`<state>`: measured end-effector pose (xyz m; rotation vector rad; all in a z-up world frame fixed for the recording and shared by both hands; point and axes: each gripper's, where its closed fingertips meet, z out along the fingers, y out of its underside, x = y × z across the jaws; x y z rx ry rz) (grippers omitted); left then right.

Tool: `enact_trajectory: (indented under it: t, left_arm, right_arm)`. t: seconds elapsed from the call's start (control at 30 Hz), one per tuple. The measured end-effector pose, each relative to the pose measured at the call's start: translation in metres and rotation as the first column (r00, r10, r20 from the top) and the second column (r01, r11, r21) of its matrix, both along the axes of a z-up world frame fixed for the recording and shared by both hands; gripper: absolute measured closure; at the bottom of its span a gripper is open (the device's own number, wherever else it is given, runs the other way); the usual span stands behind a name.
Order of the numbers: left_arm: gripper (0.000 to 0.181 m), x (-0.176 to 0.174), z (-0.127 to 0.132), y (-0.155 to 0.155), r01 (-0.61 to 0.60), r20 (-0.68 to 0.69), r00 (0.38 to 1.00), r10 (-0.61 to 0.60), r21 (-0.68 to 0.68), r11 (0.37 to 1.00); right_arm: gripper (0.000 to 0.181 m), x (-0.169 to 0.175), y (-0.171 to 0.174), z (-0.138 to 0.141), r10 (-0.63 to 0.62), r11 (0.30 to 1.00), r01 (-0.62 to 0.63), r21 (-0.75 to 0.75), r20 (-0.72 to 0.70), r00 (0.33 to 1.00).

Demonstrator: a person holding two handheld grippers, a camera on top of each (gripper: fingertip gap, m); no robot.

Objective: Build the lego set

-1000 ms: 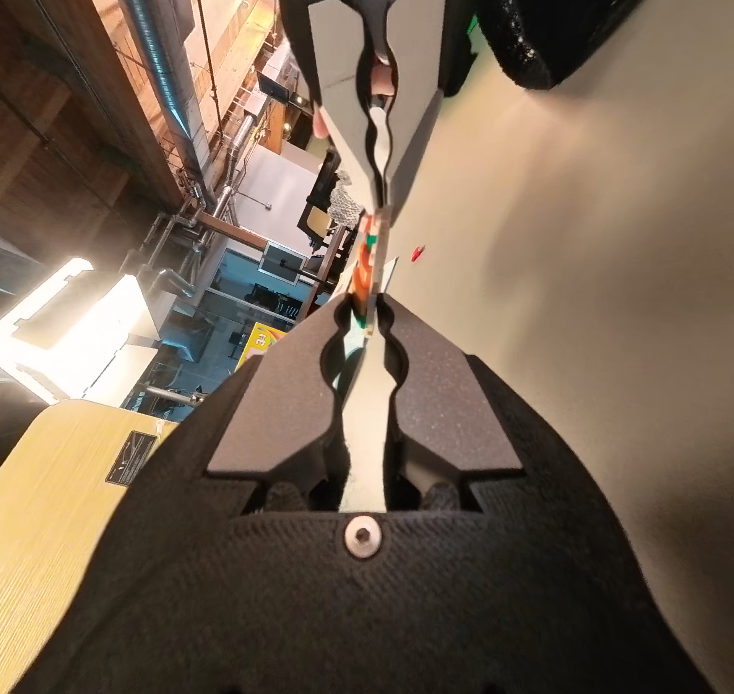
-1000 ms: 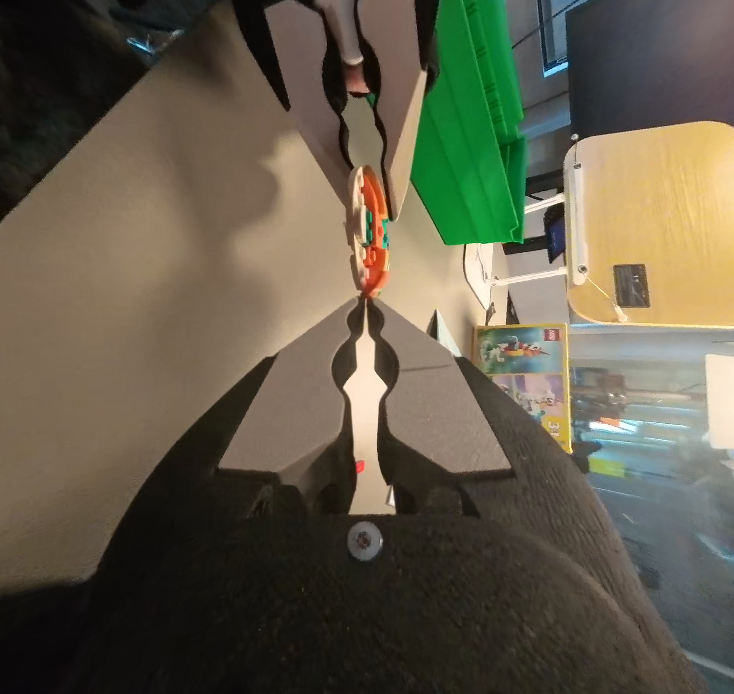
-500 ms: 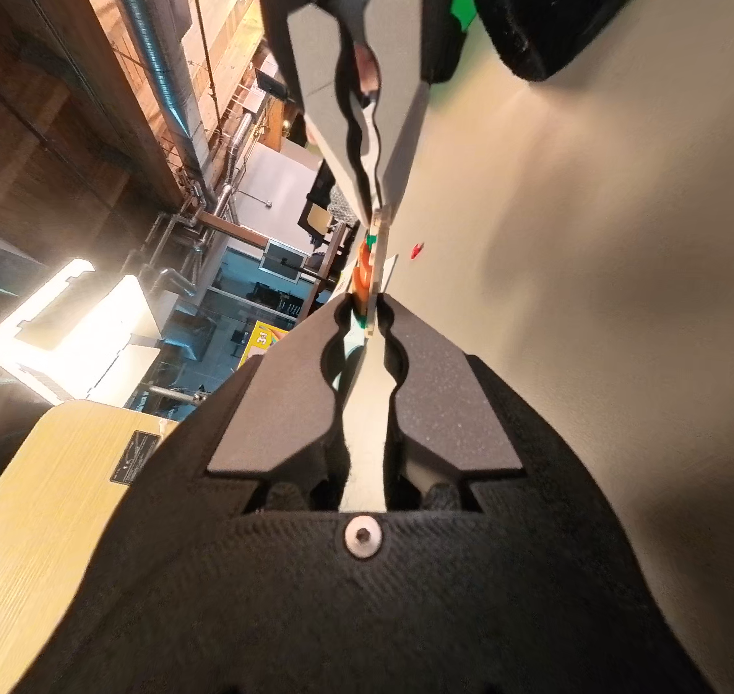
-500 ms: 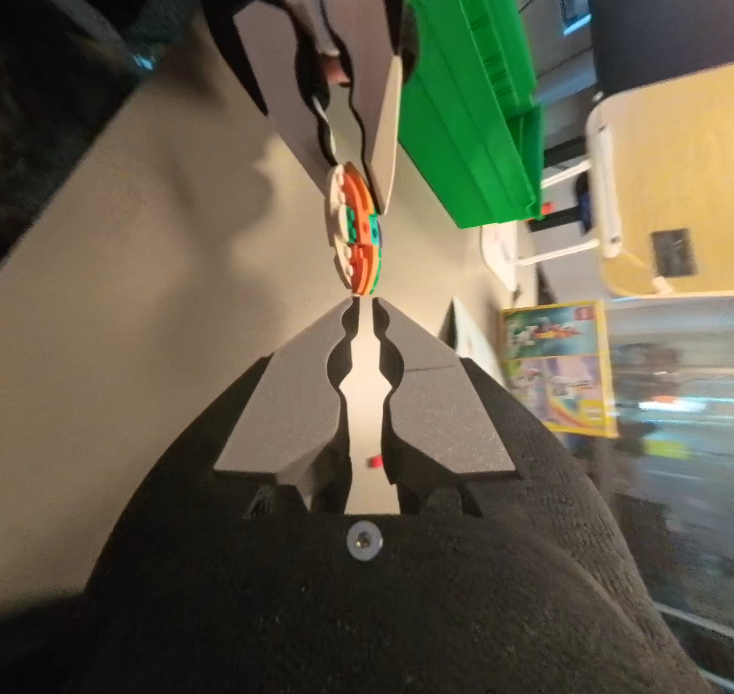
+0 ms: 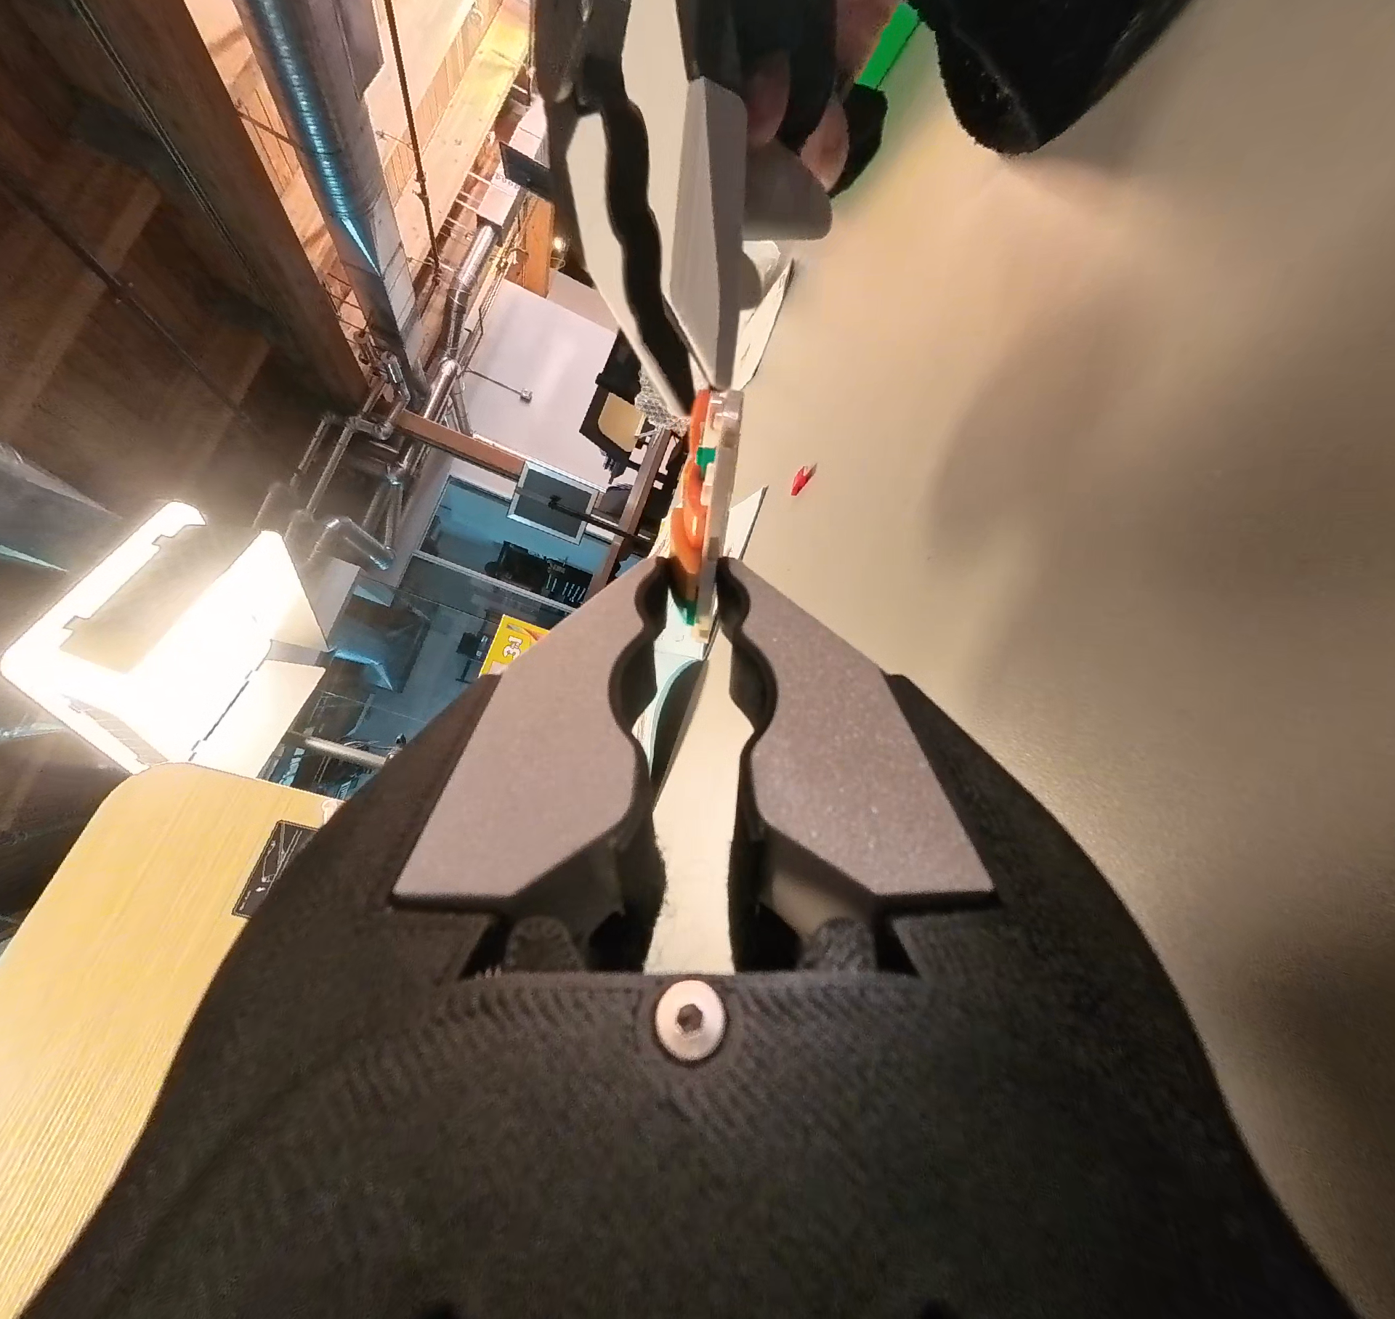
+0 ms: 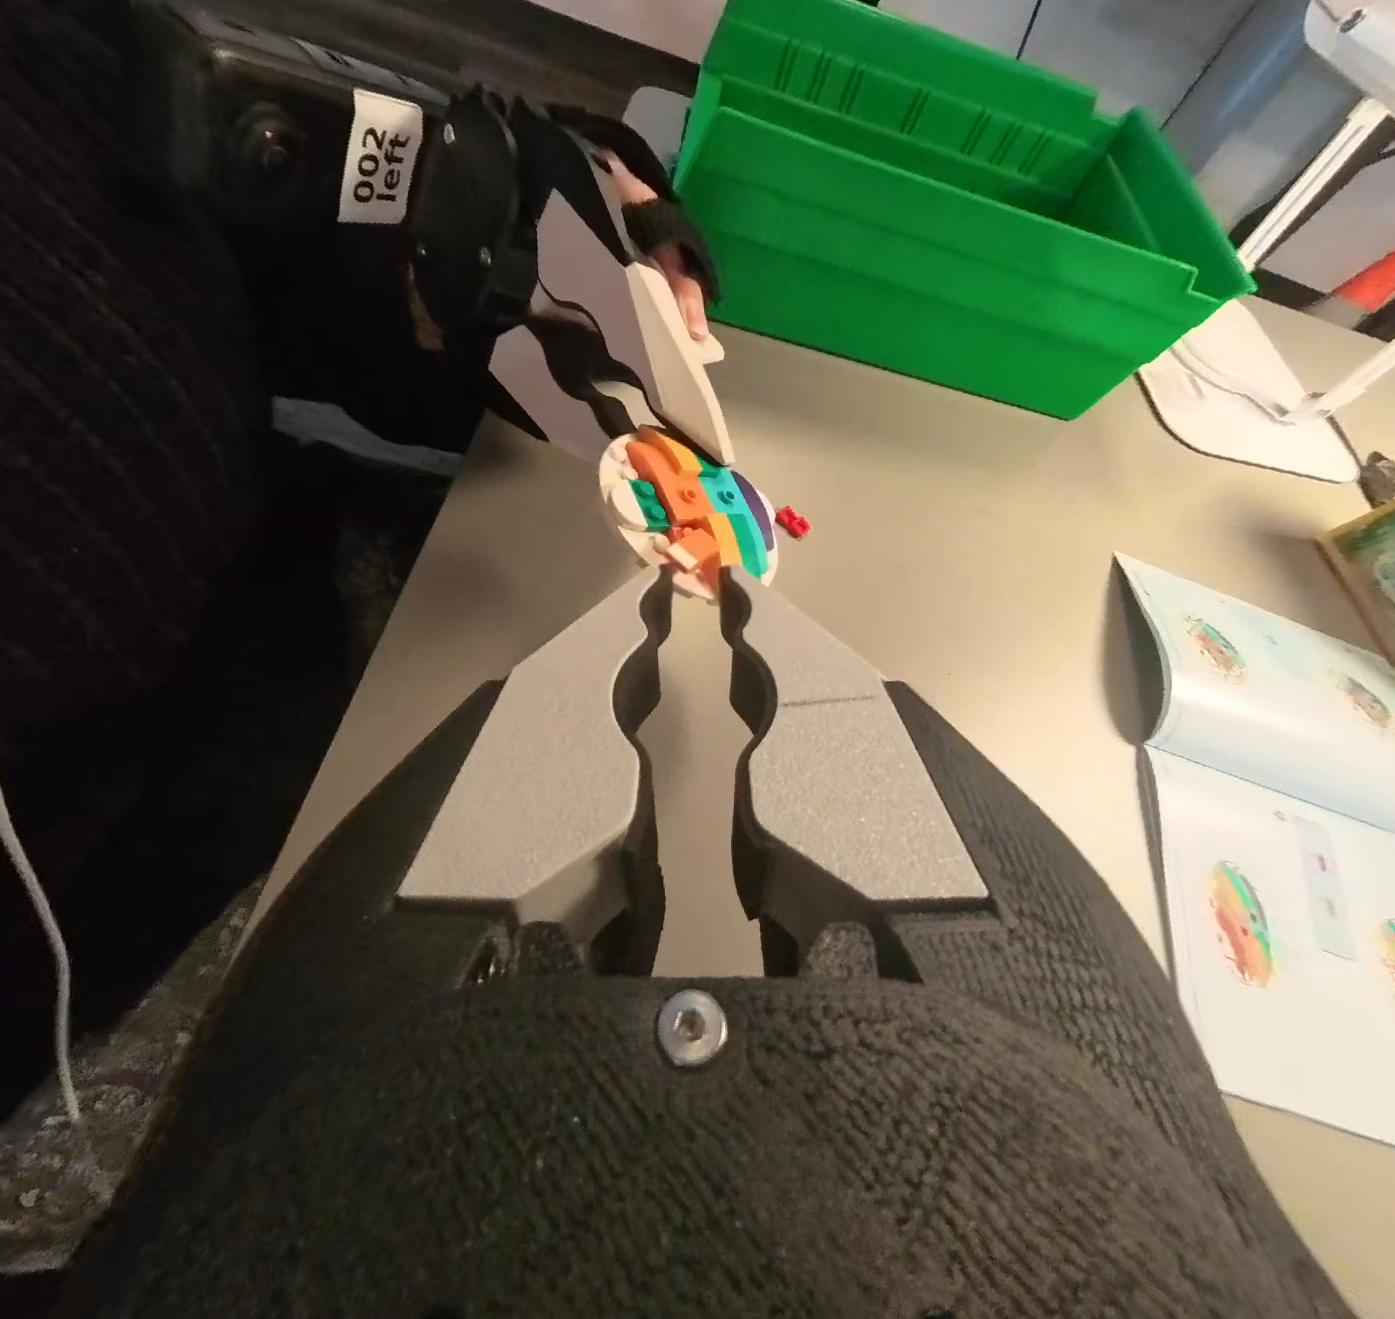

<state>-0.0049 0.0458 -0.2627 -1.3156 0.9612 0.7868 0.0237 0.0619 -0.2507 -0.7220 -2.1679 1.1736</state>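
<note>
A round lego build (image 6: 683, 505), a white disc with orange, teal and purple plates, is held in the air above the beige table (image 6: 943, 603). My left gripper (image 5: 694, 566) is shut on one edge of it; the build (image 5: 698, 505) shows edge-on there. In the right wrist view the left gripper (image 6: 672, 437) grips the build's far edge. My right gripper (image 6: 691, 577) has a narrow gap between its tips, which sit at the build's near edge. It also shows in the left wrist view (image 5: 709, 385). A small red piece (image 6: 792, 522) lies on the table behind the build.
A green bin (image 6: 943, 287) stands at the back of the table. An open instruction booklet (image 6: 1245, 792) lies at the right, with a box's corner (image 6: 1366, 551) beyond it. A white lamp base (image 6: 1245, 407) sits right of the bin. A person's dark sleeve fills the left. About 4 cm separates my left fingertips from my right. My left tips are roughly 10 cm from the small red piece (image 6: 792, 522).
My right gripper let go of the build's edge, its tips parted, and it rolled a quarter turn, so the build now shows face-on. The left gripper kept its hold.
</note>
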Motion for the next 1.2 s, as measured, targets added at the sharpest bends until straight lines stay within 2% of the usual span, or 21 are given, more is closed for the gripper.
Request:
enact_trajectory:
  t: [0.3,0.53,0.63,1.2]
  left_arm:
    - [0.170,0.000,0.003,-0.001,-0.007,-0.007,1.000,0.007,0.019,1.000]
    - [0.169,-0.001,0.004,-0.001,-0.011,-0.010,1.000,0.012,0.029,1.000]
    - [0.169,-0.001,0.004,-0.001,-0.011,-0.009,1.000,0.012,0.028,1.000]
    - [0.170,0.002,-0.004,0.001,-0.014,-0.048,0.999,0.014,0.000,1.000]
  right_arm:
    - [0.171,-0.001,0.002,-0.006,-0.023,0.998,0.027,-0.052,0.071,0.997]
    - [0.170,0.000,-0.003,0.003,-0.001,0.966,0.040,-0.256,0.149,0.989]
    - [0.170,-0.001,-0.003,0.004,-0.003,0.954,0.055,-0.295,0.174,0.985]
    - [0.172,-0.005,-0.003,-0.009,-0.047,0.991,0.067,-0.112,0.168,0.985]
